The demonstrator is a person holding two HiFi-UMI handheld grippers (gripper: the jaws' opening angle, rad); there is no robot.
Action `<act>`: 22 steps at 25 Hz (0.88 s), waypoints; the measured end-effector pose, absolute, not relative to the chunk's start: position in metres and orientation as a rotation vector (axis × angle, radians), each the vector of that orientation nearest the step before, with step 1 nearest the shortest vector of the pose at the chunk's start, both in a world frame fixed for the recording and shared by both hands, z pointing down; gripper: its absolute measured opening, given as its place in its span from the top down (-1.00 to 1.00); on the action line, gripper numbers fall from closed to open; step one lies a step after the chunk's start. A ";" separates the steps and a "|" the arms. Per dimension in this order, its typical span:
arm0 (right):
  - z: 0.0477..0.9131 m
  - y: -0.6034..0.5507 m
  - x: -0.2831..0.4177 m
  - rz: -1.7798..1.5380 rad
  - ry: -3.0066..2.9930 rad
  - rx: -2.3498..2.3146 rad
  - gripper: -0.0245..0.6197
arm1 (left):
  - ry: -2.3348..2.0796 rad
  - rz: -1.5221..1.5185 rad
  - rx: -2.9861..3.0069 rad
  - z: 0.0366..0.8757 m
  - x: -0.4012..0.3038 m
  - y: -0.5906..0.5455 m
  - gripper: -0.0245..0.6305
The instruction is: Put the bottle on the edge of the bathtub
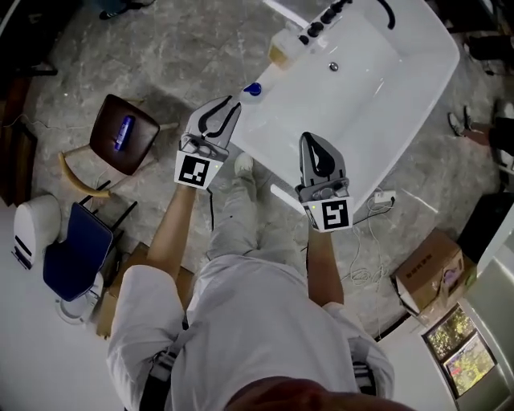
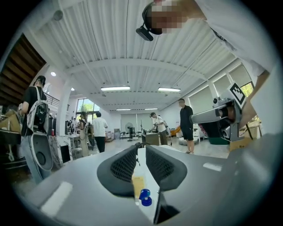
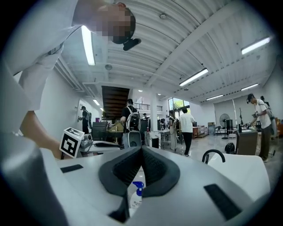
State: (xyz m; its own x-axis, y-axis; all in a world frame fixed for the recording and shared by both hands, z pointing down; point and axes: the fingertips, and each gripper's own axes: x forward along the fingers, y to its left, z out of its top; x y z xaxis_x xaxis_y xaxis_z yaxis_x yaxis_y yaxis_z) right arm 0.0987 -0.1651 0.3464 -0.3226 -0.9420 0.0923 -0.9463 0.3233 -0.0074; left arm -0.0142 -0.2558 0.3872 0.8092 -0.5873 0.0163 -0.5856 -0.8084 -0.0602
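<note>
Far left, a chair [image 1: 108,143] w/ a small blue item [image 1: 124,132] on its seat, well apart from the job. The left hand-held gripper [image 1: 233,102] has its jaws only a narrow slit apart and grips nothing. The bottle [image 1: 252,89], w/ its blue pump top, stands upright just beyond its tips, apparently on the outer lip of the bathtub [image 1: 377,96] rim. Main risk is right there: the tips are so near that any sideways drift or a careless pull-back could clip the pump head and tip the bottle to the floor or into the tub. The rim looks glossy and rounded, so there is prob. little margin. Bottle contents: can't tell, the body just reads pale in the right gripper view. The tub itself is empty and looks dry, drain [image 1: 333,67] bare. A clear container [image 1: 281,50] holding yellowish liquid sits on the rim by the faucet [image 1: 317,24], near enough to be knocked too. The right hand-held gripper [image 1: 310,138] hangs over the tub's near rim, jaws together at the tips, empty. Far right, an open cardboard box [image 1: 426,277] on the floor; what's inside is unclear.
</note>
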 end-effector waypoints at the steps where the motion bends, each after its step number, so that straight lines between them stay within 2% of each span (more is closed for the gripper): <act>1: 0.338 -0.164 0.096 0.092 -2.506 1.787 0.92 | 0.979 -0.036 -2.939 0.376 -0.017 -0.255 0.74; 6: 0.304 -0.150 0.085 0.051 -2.523 1.763 0.92 | 1.010 0.003 -2.894 0.327 -0.023 -0.245 0.92; 22: 0.233 -0.123 0.055 -0.102 -2.600 1.660 0.92 | 1.149 -0.145 -2.869 0.266 -0.067 -0.184 0.93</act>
State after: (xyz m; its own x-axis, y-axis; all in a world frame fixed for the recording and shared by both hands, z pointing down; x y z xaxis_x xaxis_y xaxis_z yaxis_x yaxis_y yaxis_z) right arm 0.0549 -0.1232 0.2333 -0.4205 -0.9072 0.0112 -0.9036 0.4198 0.0853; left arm -0.0665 -0.1841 0.2659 0.7202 -0.6903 0.0694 -0.6859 -0.7235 -0.0788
